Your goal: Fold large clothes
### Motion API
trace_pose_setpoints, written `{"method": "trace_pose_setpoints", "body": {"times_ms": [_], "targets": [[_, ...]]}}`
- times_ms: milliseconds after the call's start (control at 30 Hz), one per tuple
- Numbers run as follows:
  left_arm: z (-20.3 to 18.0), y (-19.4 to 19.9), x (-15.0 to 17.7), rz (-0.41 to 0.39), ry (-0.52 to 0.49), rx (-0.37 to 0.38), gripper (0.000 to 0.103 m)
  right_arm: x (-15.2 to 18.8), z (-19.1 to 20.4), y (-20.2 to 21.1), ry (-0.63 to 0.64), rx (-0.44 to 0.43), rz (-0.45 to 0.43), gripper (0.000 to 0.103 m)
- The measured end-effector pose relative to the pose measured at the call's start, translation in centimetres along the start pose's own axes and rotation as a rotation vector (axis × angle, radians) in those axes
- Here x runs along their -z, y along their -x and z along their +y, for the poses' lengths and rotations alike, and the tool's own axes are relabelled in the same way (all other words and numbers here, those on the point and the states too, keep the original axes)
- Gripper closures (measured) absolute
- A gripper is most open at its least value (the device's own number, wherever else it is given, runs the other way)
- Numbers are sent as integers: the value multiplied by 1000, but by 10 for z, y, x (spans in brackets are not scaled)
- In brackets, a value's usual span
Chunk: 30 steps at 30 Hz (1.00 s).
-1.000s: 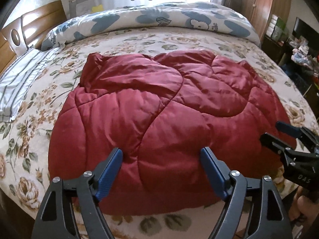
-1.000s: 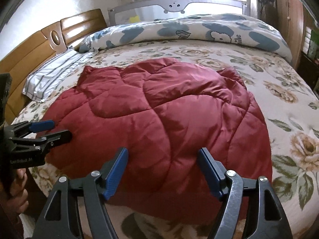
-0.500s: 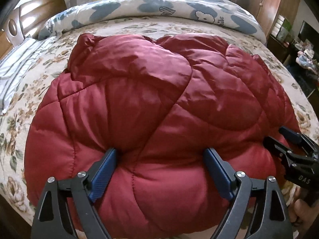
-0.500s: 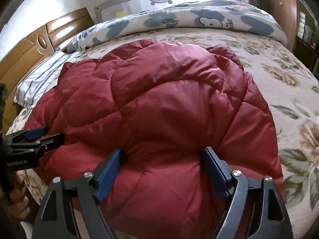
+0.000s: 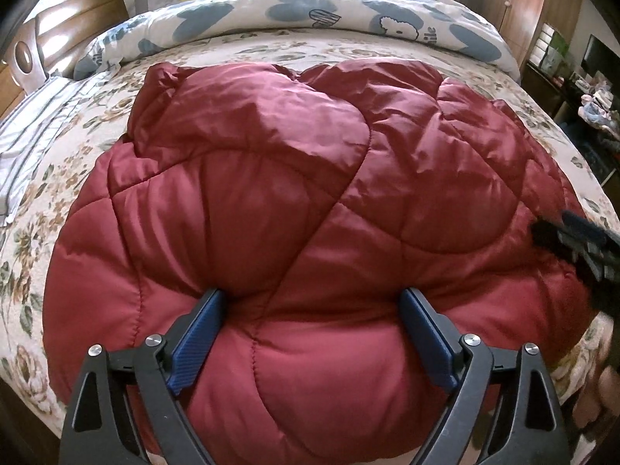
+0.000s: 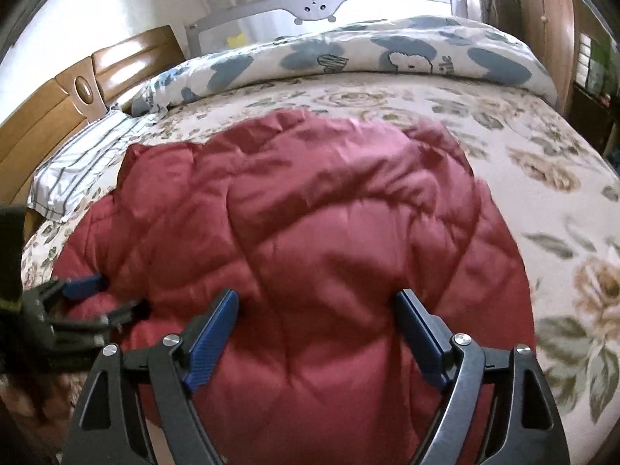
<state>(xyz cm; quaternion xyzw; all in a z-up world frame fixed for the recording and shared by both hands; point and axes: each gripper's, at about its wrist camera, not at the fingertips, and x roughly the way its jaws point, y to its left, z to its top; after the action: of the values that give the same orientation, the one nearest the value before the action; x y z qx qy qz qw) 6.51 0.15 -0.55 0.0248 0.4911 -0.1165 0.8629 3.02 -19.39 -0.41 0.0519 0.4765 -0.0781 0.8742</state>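
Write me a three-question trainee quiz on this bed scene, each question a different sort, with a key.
1. True or false: the puffy dark red quilted coat lies on a bare wooden floor.
2. Multiple choice: what lies along the far side of the floral bedspread? A) a rolled white duvet with blue-grey cartoon shapes B) a stack of towels C) a black suitcase
3. Fill in: the blue pads of the left hand-held gripper press into the coat's ____ edge, the one closest to the camera.

Key: 1 false; 2 A, the rolled white duvet; 3 near.
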Motion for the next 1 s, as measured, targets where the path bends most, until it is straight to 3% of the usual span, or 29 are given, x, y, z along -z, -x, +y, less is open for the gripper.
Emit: {"method": "trace_pose_setpoints", "body": {"times_ms": [133, 267, 433, 567, 733, 1000], "targets": [[1, 1, -1, 3, 1, 7, 12, -15, -11, -29, 1, 29, 49, 18], [7, 8, -10, -15, 12, 25, 12, -19, -34, -44, -79, 21, 66, 18], [27, 1, -43, -37, 63, -48, 14, -19, -37, -46, -95, 33, 65, 18], [47, -28, -65, 16, 103, -91, 13, -18, -44, -49, -129, 11, 62, 18], [53, -51, -74, 54, 134, -92, 12, -17, -48, -51, -140, 13, 48, 18], [45, -56, -73, 33, 119, -131, 11, -14, -47, -50, -139, 16, 36, 18]]}}
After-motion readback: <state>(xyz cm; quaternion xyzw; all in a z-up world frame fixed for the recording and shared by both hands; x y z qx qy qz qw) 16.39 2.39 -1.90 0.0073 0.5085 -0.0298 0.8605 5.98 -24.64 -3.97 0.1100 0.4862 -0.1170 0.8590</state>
